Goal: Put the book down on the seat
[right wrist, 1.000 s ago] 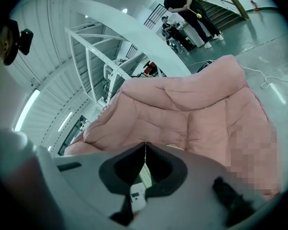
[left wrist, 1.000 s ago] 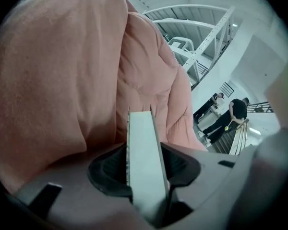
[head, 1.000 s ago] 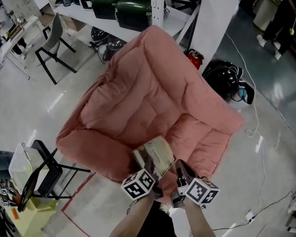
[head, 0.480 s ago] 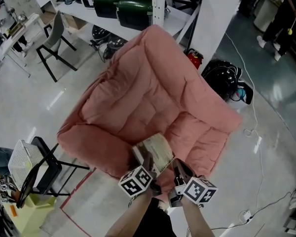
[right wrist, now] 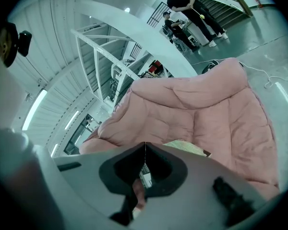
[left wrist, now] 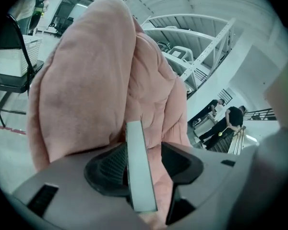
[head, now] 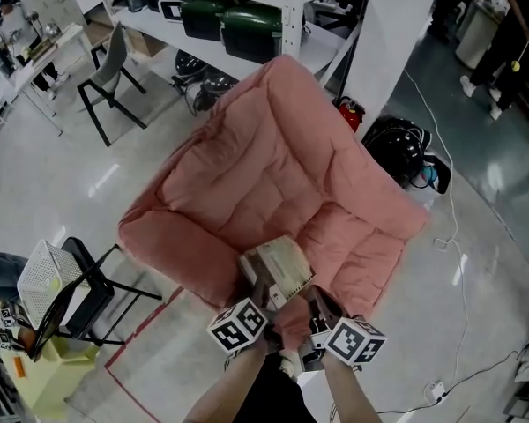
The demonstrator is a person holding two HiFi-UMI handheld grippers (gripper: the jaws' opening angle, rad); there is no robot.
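A pale book (head: 278, 270) is over the front edge of the pink armchair's (head: 273, 174) seat, between my two grippers. My left gripper (head: 263, 300) is at its near left corner. In the left gripper view the book's edge (left wrist: 139, 171) stands between the jaws of the left gripper (left wrist: 146, 164). It lies against the left pad, with a gap to the right one; these jaws have just been opening. My right gripper (head: 316, 305) is at the book's near right side. In the right gripper view the tips of the right gripper (right wrist: 145, 147) meet on a thin edge of the book (right wrist: 185, 147).
A black folding chair with a white basket (head: 48, 285) and a yellow bin (head: 57, 377) stand at the left. Behind the armchair are a white rack with green cases (head: 238, 20), a fire extinguisher (head: 348, 110) and a black bag (head: 406, 144). Cables cross the floor on the right.
Both grippers and the book have lifted a little over the seat's front edge. The armchair sits slightly further right in the head view.
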